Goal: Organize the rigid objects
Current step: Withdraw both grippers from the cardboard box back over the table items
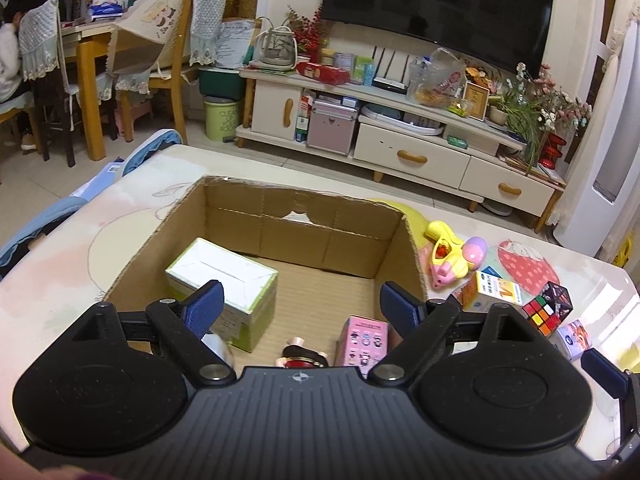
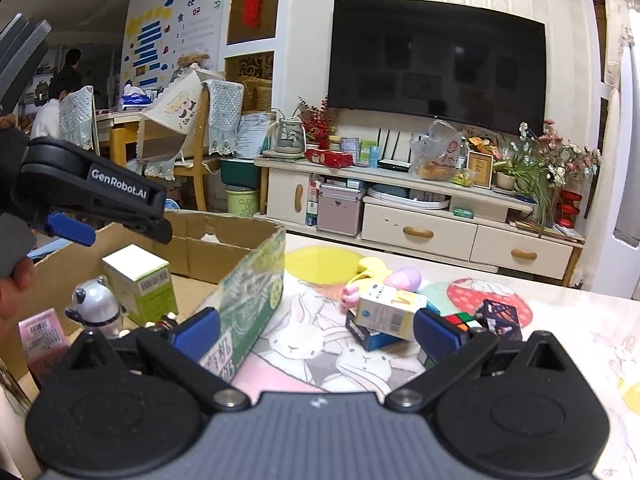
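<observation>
Both sets of jaws are spread wide with nothing between the pads. My left gripper hangs over the cardboard box in the middle of the left wrist view. Already inside: a white-and-green carton at centre left, a pink box lower centre, and a small figurine at the bottom edge.

My right gripper is aimed at the loose pile right of centre in its view. A white carton sits on a blue box, tilted, with the Rubik's cube just beside my right pad.

I reckon the white carton is the next pick. I'd square the pads to its two long flat faces and come in low, so closing doesn't knock it off the blue box, then lift clear over the box wall
</observation>
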Demonstrator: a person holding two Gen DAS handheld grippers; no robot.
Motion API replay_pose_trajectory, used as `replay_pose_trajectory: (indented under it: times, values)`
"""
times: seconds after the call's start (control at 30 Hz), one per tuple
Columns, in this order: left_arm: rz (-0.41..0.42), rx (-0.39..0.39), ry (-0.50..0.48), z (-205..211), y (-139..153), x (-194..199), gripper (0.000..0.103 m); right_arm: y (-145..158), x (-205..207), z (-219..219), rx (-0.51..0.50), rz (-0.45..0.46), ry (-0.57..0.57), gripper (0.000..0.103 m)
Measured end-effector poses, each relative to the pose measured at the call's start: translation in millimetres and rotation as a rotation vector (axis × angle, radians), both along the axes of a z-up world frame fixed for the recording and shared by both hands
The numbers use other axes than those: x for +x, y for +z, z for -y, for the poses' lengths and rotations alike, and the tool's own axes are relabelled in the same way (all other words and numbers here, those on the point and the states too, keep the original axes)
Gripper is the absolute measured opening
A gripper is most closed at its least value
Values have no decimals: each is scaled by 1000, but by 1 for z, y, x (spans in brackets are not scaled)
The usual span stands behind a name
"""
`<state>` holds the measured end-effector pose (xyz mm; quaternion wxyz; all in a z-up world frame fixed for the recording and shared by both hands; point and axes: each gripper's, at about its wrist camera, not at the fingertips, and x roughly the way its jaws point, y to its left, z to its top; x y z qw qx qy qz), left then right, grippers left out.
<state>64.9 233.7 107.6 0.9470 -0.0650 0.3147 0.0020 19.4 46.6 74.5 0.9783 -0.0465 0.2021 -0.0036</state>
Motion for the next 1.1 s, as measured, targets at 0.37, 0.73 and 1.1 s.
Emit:
replay_pose_trajectory:
  times: [0.37, 0.73, 1.1]
  values:
    - [17, 32, -80, 6, -1, -1, 103, -12, -2, 21, 27, -28, -31, 102]
    - [43, 100, -150, 13, -4, 1, 103, -18, -9, 49, 54, -34, -81, 102]
    - [57, 149, -212, 14, -9, 6, 103, -20, -11, 86, 50, -26, -167, 102]
